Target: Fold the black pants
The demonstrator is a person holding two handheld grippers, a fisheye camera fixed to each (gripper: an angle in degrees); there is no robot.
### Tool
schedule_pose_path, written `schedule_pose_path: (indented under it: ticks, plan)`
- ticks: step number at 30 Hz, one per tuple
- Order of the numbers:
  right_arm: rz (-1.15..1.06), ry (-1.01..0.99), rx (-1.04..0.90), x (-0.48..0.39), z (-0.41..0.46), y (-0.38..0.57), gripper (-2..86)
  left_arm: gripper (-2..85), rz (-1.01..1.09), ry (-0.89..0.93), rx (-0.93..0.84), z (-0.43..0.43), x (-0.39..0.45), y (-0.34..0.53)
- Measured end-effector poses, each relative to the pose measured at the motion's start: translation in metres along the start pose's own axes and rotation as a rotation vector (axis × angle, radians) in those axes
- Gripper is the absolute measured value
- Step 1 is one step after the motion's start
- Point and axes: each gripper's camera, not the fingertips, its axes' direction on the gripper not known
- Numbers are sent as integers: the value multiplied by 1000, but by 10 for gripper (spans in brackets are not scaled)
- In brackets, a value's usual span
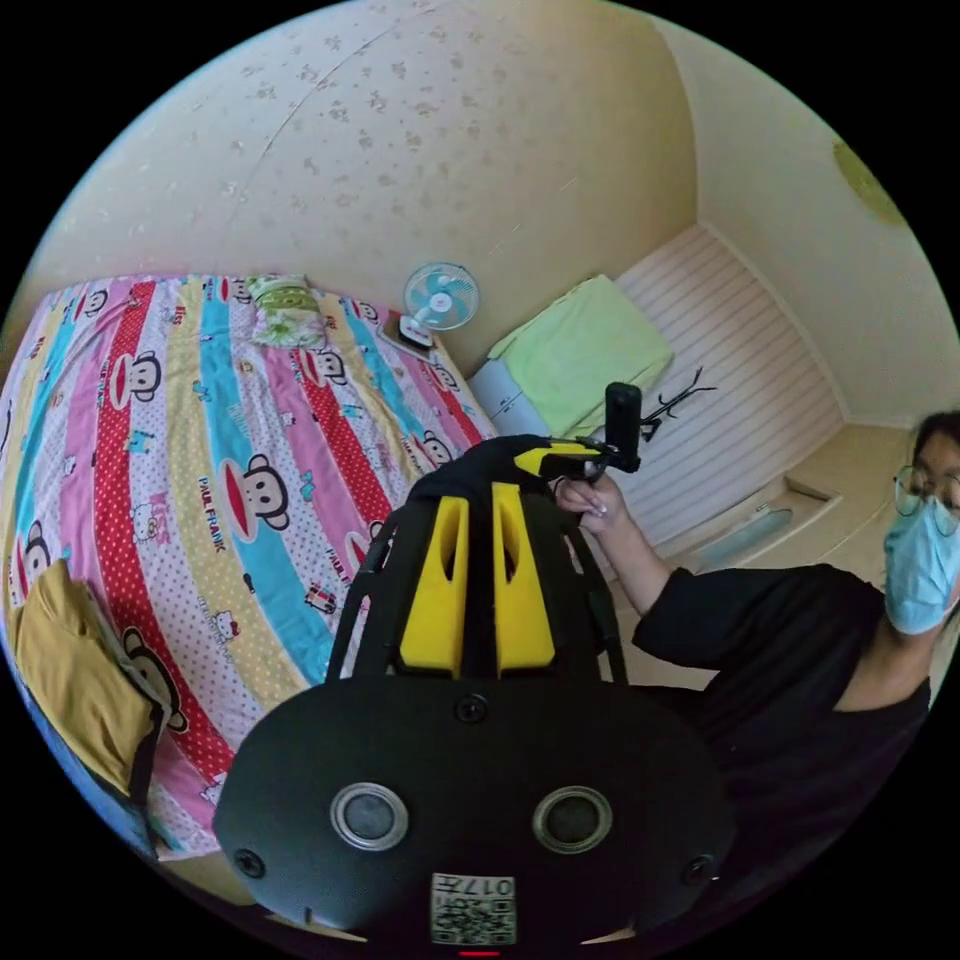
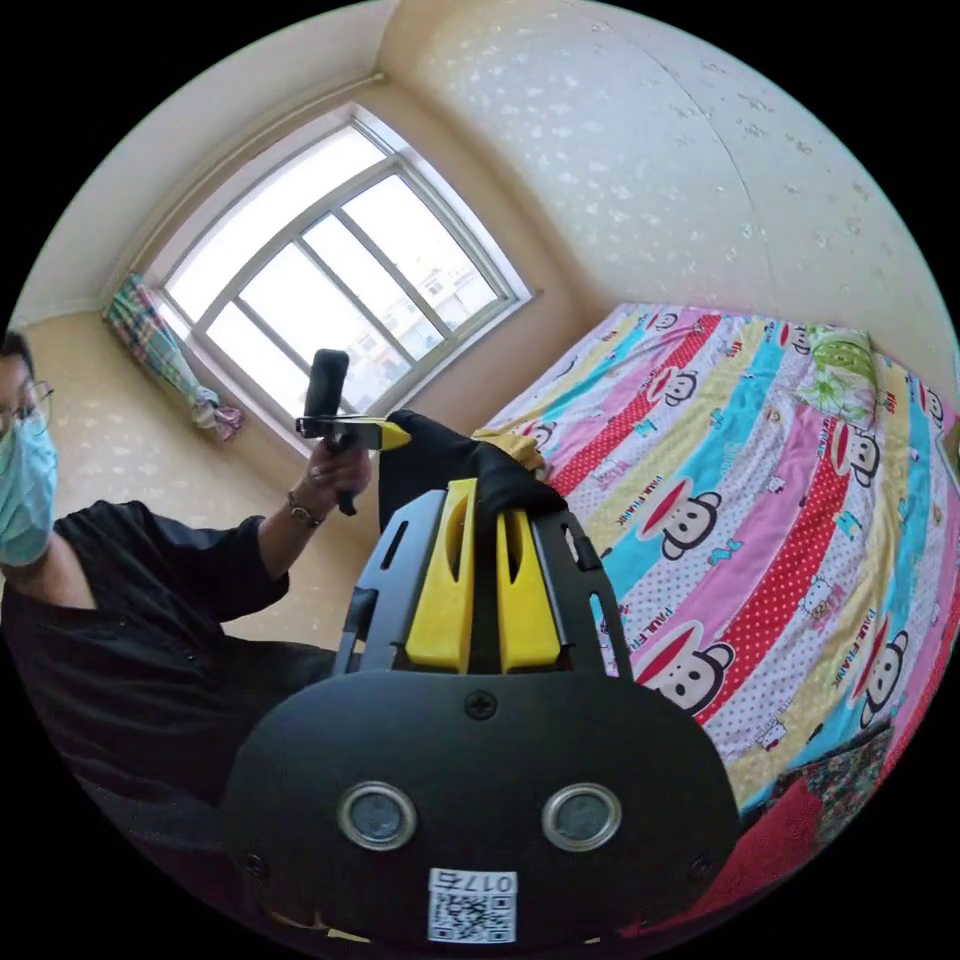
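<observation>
I am holding the black pants (image 1: 490,465) up above the striped bed (image 1: 200,450), both my left hand-held gripper (image 1: 480,490) and right hand-held gripper (image 2: 487,495) seemingly clamped together on the soft, limp cloth's top edge.

Soft daylight enters through the window (image 2: 330,270), whose panes toward ten o'clock glare nearly white. Both views are sharp and evenly lit, with faint shadows. Fisheye distortion curves the walls and the bed (image 1: 200,480) toward black circular edges.
</observation>
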Motion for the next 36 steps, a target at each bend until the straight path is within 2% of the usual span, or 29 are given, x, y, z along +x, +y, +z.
schedule_pose_path:
  ticks: [4,6,10,12,14,16,18,20,24,25,27,28,29,30,32,36]
  plan:
    - [70,43,-45,29,57,-2,2,49,-139,-50,-71,41,-77,8]
    - [150,94,-140,44,104,30,6,52,-202,-53,-109,69,-104,38]
    - [277,157,-308,69,176,124,27,83,-378,-85,-258,156,-145,147]
    - [443,183,-467,90,209,196,59,109,-495,-120,-366,191,-159,198]
    - [550,153,-520,100,213,237,77,132,-627,-158,-445,213,-172,257]
    - [646,95,-481,111,202,259,92,134,-708,-113,-407,211,-184,282]
    - [737,28,-359,135,184,257,121,134,-749,-54,-325,203,-200,287]
    - [757,-9,-266,158,179,237,140,135,-755,-27,-210,193,-232,269]
    - [742,-55,-148,224,215,181,179,146,-746,-39,-99,202,-295,227]
    - [751,-83,-148,233,226,176,184,154,-767,-20,-90,214,-318,217]
    - [814,-270,-193,258,286,164,204,159,-813,58,-111,245,-349,210]
    - [832,-306,-212,258,301,163,207,160,-839,161,-108,268,-362,209]
    - [871,-238,-183,251,309,157,206,161,-888,260,-86,288,-366,212]
    - [877,-155,-193,241,309,149,196,157,-915,265,-51,292,-365,214]
    - [858,-190,-244,230,311,138,177,140,-929,142,38,285,-344,215]
    - [736,-319,-326,185,275,132,133,125,-928,173,-39,278,-306,213]
